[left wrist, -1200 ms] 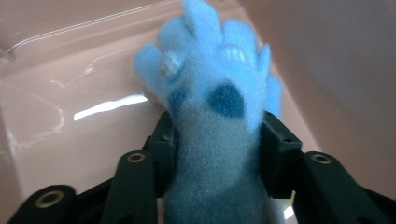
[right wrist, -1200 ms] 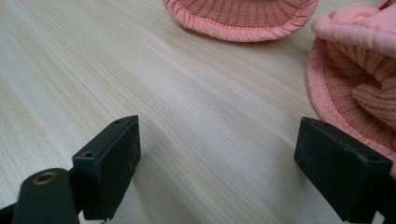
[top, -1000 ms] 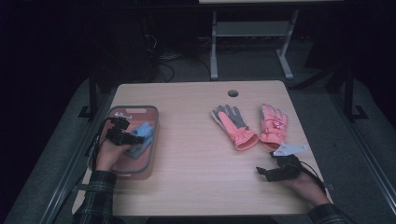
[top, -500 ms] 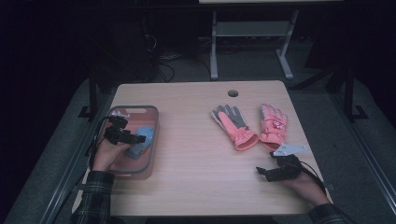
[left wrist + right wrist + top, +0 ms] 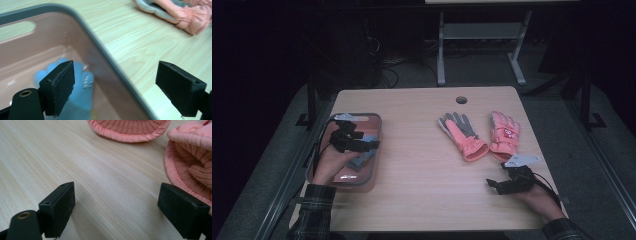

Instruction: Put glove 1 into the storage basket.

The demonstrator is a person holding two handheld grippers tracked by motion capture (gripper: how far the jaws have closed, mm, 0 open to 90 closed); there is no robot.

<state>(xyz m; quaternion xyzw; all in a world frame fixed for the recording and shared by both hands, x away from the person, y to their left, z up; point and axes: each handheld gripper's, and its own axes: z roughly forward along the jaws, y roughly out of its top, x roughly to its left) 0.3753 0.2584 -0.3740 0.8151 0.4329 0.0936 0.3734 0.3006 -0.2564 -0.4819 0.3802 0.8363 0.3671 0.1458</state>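
Observation:
A pink tray with a grey rim (image 5: 378,150) sits at the table's left, and a light blue glove (image 5: 362,159) lies inside it. My left gripper (image 5: 369,145) hovers open over the tray. In the left gripper view (image 5: 125,87) its jaws straddle the tray's rim (image 5: 105,60), one over the blue glove (image 5: 82,100) and one over the table. A grey-and-pink glove (image 5: 462,134) and a pink glove (image 5: 504,132) lie side by side at the right. My right gripper (image 5: 492,184) stands open on the table just short of their cuffs (image 5: 130,130), nothing between its jaws (image 5: 125,210).
The wooden table (image 5: 422,190) has a round cable hole (image 5: 461,99) near its far edge. A stretch of bare wood separates the tray from the pink gloves. Beyond the table stand a metal frame (image 5: 442,45) and cables on a dark floor.
The blue glove, which was up beside my left gripper's jaws, now lies lower in the tray. The right gripper has barely moved.

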